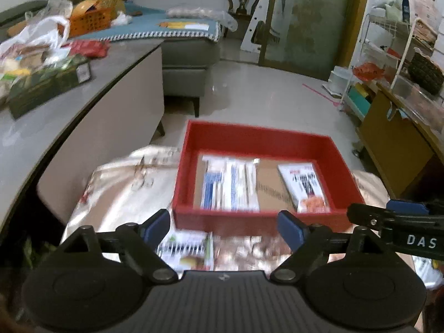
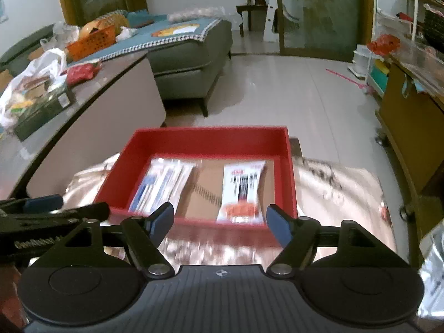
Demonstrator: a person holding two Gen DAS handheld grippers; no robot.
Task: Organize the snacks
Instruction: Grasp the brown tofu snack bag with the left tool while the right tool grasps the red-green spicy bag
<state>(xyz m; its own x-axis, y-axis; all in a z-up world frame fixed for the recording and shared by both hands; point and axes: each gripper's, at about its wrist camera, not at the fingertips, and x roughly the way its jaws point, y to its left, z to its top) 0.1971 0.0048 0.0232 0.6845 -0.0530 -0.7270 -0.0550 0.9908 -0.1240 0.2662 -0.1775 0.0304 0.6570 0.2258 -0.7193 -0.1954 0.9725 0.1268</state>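
both tools are empty. the left gripper point(image 1: 224, 226) has its blue pads apart with nothing between them, and the right gripper point(image 2: 220, 222) stands the same way, jaws spread and bare. ahead of both and a little below sits the red tray point(image 1: 266, 138), already holding two flat snack packs: a blue-and-white pack point(image 1: 229, 184) just ahead of the left tool's left finger, and a white pack with an orange end point(image 2: 241, 191) closer to the right tool, with bare cardboard floor between them. directly under the left tool, short of the tray's near wall, lies another packet point(image 1: 191, 252) on the shiny printed cover point(image 2: 333, 194) (too blurred to read its print).

my reading: two placements are done and this is the gap between drops, the hands free for the next fetch. the next move calls for dropping onto a loose pack, likely that near one, closing on its edge, and carrying it forward over the near wall to the open strip.
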